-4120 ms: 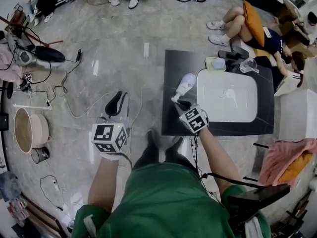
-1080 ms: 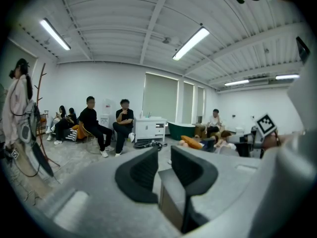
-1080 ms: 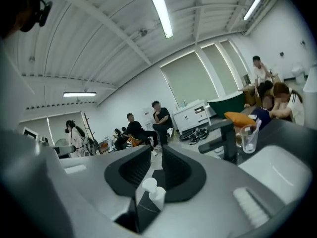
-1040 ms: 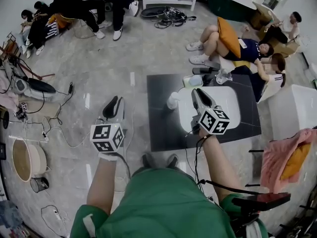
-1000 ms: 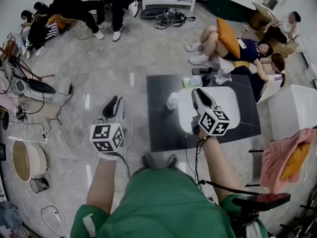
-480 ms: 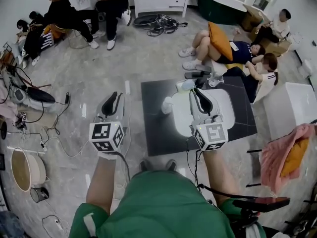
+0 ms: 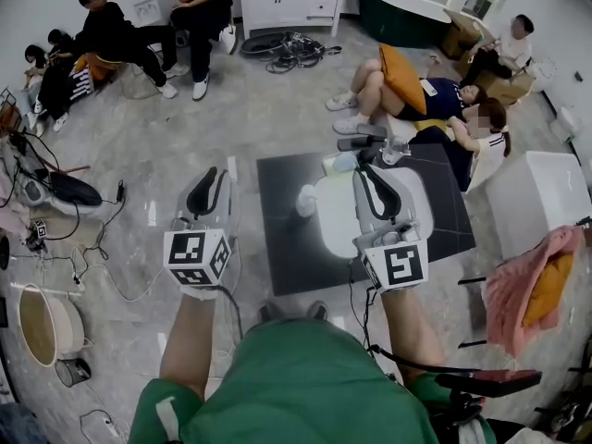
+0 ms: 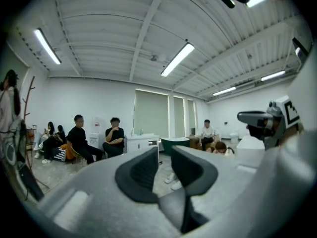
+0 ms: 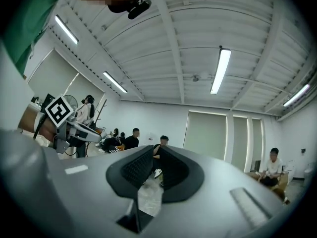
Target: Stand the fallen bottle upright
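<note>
A pale translucent bottle stands upright on the left part of the black table, just left of a white tray. My right gripper hovers over the tray, to the right of the bottle and apart from it, with its jaws together and nothing between them. Off the table's left side, my left gripper hangs over the floor, also shut and empty. Both gripper views look out across the room and ceiling, with the bottle out of sight.
Small items and a clear cup sit at the table's far edge. People sit on the floor just beyond the table and on seats at the back left. Cables trail on the left floor. A white box stands right.
Four seconds ago the bottle lay on its side with my right gripper at its cap; it now stands upright. My right gripper has since lifted away towards me. The left gripper barely moved.
</note>
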`<state>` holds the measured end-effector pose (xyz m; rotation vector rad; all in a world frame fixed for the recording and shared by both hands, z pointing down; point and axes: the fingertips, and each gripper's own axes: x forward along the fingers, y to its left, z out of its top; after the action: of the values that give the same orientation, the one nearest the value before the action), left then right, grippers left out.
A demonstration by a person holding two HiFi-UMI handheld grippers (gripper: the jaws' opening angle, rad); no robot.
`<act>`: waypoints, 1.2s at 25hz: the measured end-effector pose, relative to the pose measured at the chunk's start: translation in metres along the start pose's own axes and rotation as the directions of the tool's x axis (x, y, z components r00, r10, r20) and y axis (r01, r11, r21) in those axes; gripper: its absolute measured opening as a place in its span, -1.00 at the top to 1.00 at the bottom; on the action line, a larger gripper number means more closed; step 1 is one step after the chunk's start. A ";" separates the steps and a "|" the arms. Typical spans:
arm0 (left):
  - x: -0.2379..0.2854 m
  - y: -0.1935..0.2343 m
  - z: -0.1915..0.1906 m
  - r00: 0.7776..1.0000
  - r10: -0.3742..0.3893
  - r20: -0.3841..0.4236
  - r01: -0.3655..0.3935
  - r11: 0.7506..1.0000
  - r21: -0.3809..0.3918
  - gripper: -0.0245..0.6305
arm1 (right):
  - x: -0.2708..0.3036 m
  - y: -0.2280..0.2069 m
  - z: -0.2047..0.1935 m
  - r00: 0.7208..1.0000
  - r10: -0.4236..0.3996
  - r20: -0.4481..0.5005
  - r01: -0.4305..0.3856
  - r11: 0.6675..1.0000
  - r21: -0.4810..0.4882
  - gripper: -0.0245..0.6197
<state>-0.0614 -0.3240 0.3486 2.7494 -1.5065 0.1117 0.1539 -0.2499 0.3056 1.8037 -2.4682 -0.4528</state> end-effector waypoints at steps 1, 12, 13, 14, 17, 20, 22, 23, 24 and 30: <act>0.001 0.000 0.001 1.000 -0.002 0.002 0.002 1.000 0.003 0.68 | 0.000 0.000 0.000 1.000 0.000 -0.001 0.000 1.000 0.000 0.80; 0.009 0.002 0.002 1.000 -0.004 0.009 0.004 1.000 0.007 0.68 | 0.005 -0.004 -0.004 0.999 -0.032 -0.018 0.031 0.999 -0.025 0.81; 0.009 0.003 0.002 1.000 -0.003 0.009 0.003 1.000 0.007 0.69 | 0.005 -0.004 -0.005 0.999 -0.031 -0.018 0.031 0.999 -0.024 0.81; 0.009 0.003 0.001 1.000 -0.003 0.008 0.003 1.000 0.007 0.69 | 0.005 -0.004 -0.005 0.999 -0.030 -0.018 0.030 0.999 -0.022 0.81; 0.009 0.004 -0.001 1.000 -0.003 0.008 0.003 1.000 0.008 0.69 | 0.005 -0.003 -0.007 1.000 -0.025 -0.010 0.024 0.999 -0.021 0.81; 0.009 0.005 -0.002 1.000 -0.001 0.006 0.001 1.000 0.006 0.68 | 0.005 -0.001 -0.006 1.000 -0.018 -0.005 0.018 1.000 -0.023 0.81; 0.008 0.006 -0.001 1.000 -0.002 0.005 0.002 1.000 0.005 0.69 | 0.005 0.000 -0.004 1.000 -0.017 -0.003 0.017 1.000 -0.023 0.81; 0.008 0.006 -0.002 1.000 -0.002 0.005 0.002 1.000 0.004 0.68 | 0.005 0.000 -0.004 1.000 -0.017 -0.002 0.017 1.000 -0.023 0.81; 0.008 0.006 -0.002 1.000 -0.003 0.004 0.002 1.000 0.004 0.68 | 0.006 0.001 -0.004 1.000 -0.017 -0.002 0.017 1.000 -0.023 0.81; 0.009 0.007 -0.004 1.000 -0.005 -0.002 0.005 1.000 0.006 0.68 | 0.005 0.001 -0.004 1.000 -0.016 -0.004 0.016 1.000 -0.023 0.81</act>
<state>-0.0623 -0.3352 0.3532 2.7572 -1.5010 0.1189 0.1518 -0.2550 0.3087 1.8157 -2.4370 -0.4752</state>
